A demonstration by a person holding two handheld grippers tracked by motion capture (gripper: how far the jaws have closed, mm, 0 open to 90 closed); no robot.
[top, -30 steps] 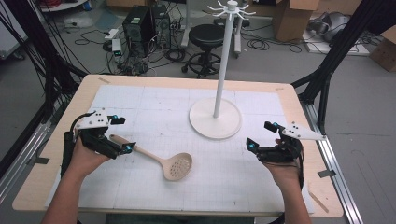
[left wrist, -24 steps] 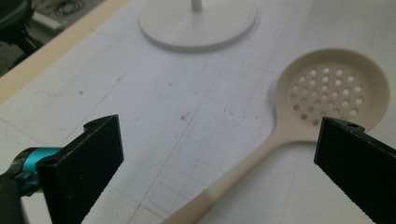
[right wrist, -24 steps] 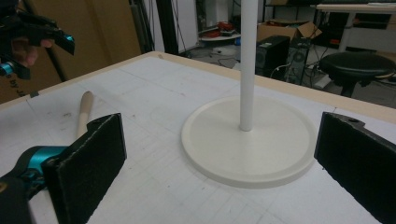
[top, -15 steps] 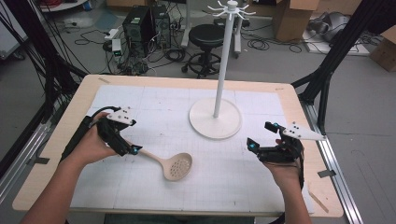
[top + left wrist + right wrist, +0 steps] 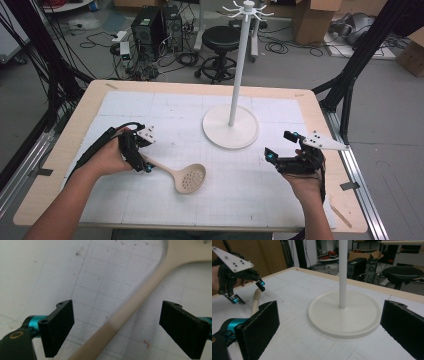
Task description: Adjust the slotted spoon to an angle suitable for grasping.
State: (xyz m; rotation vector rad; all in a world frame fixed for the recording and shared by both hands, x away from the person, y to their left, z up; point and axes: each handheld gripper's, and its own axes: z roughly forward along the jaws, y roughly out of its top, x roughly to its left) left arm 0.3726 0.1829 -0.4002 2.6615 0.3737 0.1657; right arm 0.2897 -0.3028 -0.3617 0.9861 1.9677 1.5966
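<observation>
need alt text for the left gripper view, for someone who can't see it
The left gripper looks down with its two black jaws open on either side of a beige spoon handle, neither pad touching it. The handle runs diagonally from bottom left to top right across a white gridded mat, widening toward the bowl at the top edge.

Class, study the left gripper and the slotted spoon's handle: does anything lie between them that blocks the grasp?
Nothing visible does. The left gripper already straddles the slotted spoon handle, jaws just closing, pads not yet touching it.
</observation>
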